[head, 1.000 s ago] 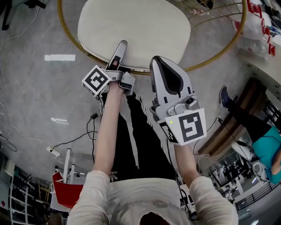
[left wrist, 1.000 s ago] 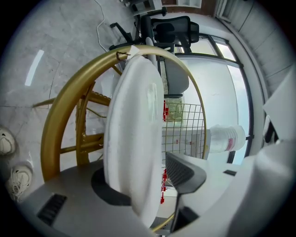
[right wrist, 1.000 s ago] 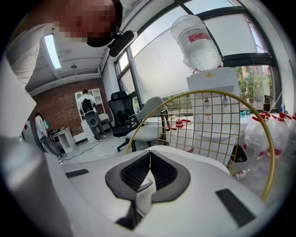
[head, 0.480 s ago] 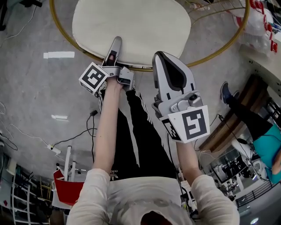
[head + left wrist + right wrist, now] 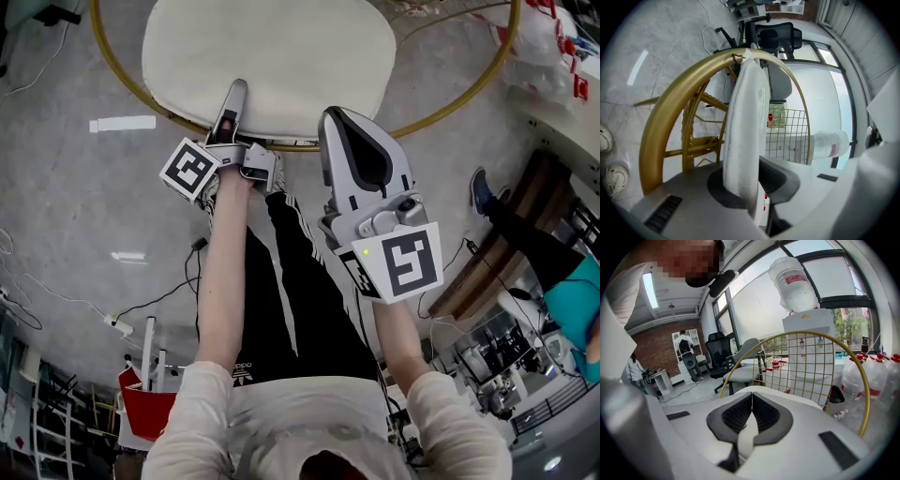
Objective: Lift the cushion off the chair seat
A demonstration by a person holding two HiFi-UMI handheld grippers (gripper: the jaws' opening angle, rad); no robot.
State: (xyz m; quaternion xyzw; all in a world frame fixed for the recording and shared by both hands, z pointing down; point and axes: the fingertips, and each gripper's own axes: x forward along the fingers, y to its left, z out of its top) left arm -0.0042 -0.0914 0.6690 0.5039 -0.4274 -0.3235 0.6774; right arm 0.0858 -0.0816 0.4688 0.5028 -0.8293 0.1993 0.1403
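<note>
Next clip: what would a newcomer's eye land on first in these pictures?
The big cream cushion on the round gold chair frame fills the top of the head view. The left gripper has just been closing its jaws and now pinches the cushion's near edge, which shows plainly in the left gripper view. The right gripper hangs shut and empty just to its right, by the same edge.

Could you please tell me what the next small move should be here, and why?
Probably lift the left gripper slightly. Its fingers have just been closing and now pinch the cushion's near edge, while the cushion lies flat on the chair, not yet raised. The right gripper is shut and empty.
</note>
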